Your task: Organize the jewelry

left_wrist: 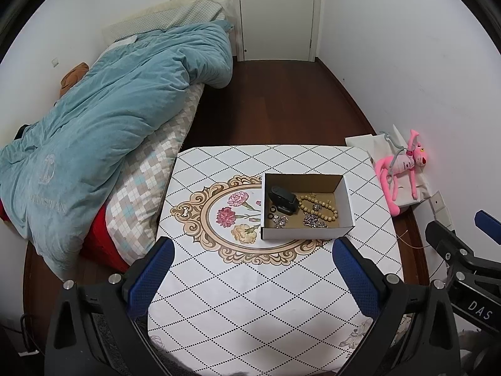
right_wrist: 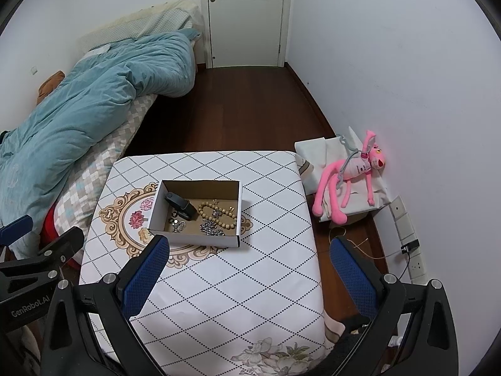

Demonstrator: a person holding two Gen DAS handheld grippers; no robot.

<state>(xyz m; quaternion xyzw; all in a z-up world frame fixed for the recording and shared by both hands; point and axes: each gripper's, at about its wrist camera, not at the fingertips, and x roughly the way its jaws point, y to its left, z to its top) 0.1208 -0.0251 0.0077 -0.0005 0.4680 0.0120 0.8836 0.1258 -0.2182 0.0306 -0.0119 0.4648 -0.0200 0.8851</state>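
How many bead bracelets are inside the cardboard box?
1. The beige bead bracelet lies in the right half of the cardboard box, beside silver pieces. Small items under the black object may be hidden.

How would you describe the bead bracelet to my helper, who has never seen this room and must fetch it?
Find the table with the diamond-patterned cloth beside the bed; an open cardboard box sits on it. Inside, right of the black case, lies the bracelet: a loop of round tan beads, unlike the silvery sparkly pieces around it.
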